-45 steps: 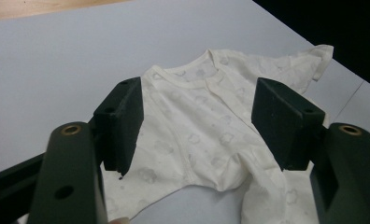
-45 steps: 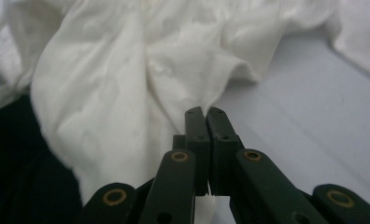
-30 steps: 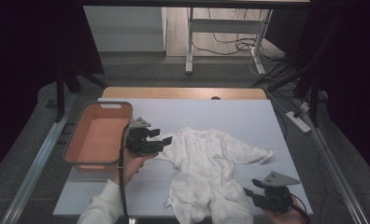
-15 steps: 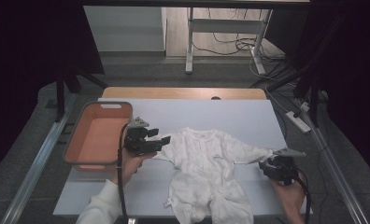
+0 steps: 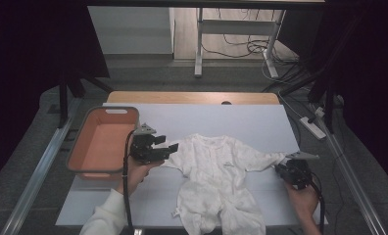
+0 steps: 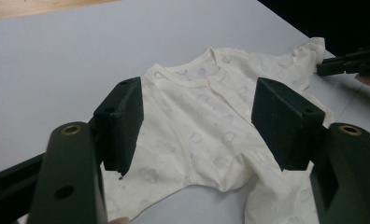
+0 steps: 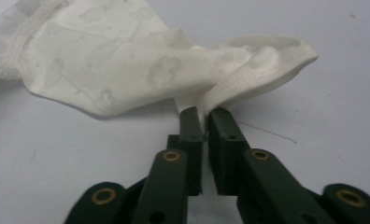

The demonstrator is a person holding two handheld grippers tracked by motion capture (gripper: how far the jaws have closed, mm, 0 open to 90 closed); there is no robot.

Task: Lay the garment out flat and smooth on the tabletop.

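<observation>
A white baby onesie [image 5: 216,171] lies spread flat on the pale table cover, neck toward the far side. My left gripper [image 5: 165,147] hovers at its left sleeve. In the left gripper view its jaws [image 6: 199,100] stand wide apart over the chest of the onesie [image 6: 197,140], touching nothing. At the end of the right sleeve sits my right gripper [image 5: 281,168]. Its jaws have just been closing and now pinch the sleeve's cuff [image 7: 248,60] between the fingertips [image 7: 202,116]. The left gripper view catches that same gripper [image 6: 332,65] at the sleeve's tip.
An orange basket [image 5: 79,147] with a grey rim stands at the table's left, right beside my left gripper. The pale cover [image 5: 241,122] stretches bare beyond the onesie. A wooden strip [image 5: 192,98] edges the far side; desk legs and cables lie on the floor beyond.
My right gripper went from the front right, near the onesie's legs, up to the right sleeve and closed on the cuff. The left gripper stayed put.
</observation>
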